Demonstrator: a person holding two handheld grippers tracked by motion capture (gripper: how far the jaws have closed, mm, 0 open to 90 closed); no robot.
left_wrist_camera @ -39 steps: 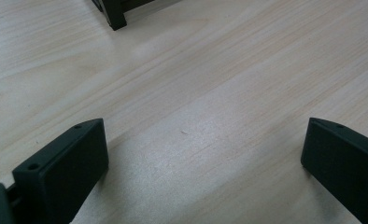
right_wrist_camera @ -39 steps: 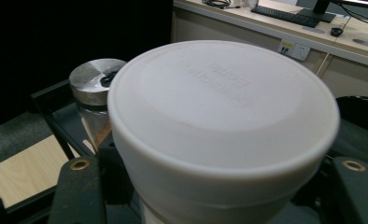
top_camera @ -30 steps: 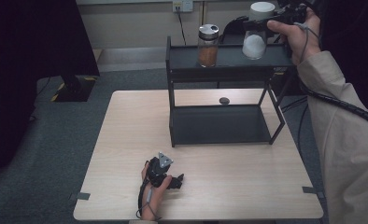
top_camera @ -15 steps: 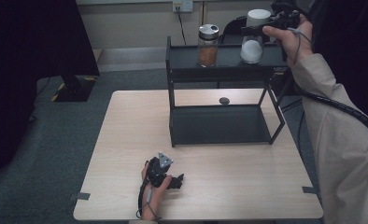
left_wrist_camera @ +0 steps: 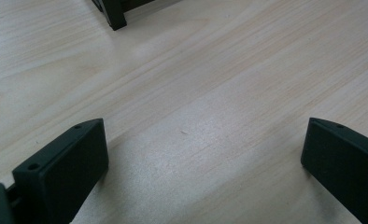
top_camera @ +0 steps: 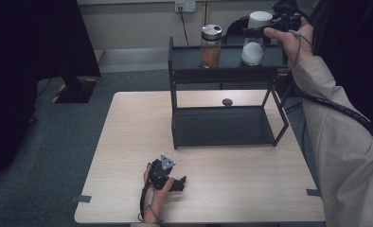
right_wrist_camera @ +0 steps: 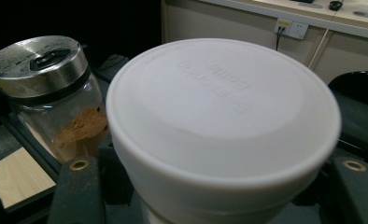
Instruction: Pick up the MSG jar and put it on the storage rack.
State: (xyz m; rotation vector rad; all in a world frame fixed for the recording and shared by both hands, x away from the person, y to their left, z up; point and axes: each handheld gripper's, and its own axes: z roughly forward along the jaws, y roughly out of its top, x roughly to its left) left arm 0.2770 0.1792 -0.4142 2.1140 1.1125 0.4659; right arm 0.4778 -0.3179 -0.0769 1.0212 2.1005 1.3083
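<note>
A clear jar with a white lid (top_camera: 254,42) and white powder inside is at the right end of the black rack's top shelf (top_camera: 232,59), its base down at the shelf surface. My right gripper (top_camera: 256,31) is shut on this jar just under the lid. In the right gripper view the white lid (right_wrist_camera: 222,107) looms close between the two black jaws. Left of it stands a glass spice jar (top_camera: 210,47) (right_wrist_camera: 56,102) with a metal cap and brown powder. My left gripper (top_camera: 177,182) (left_wrist_camera: 201,163) rests on the table near the front edge, open with bare wood between its jaws.
The rack (top_camera: 222,127) stands at the back middle of the light wooden table (top_camera: 128,142). A small dark round object (top_camera: 227,101) lies on the table behind the rack's lower level. A wall socket and cable are behind.
My right gripper has lowered the white-lidded jar a little, down onto the right end of the top shelf. The left gripper has not moved.
</note>
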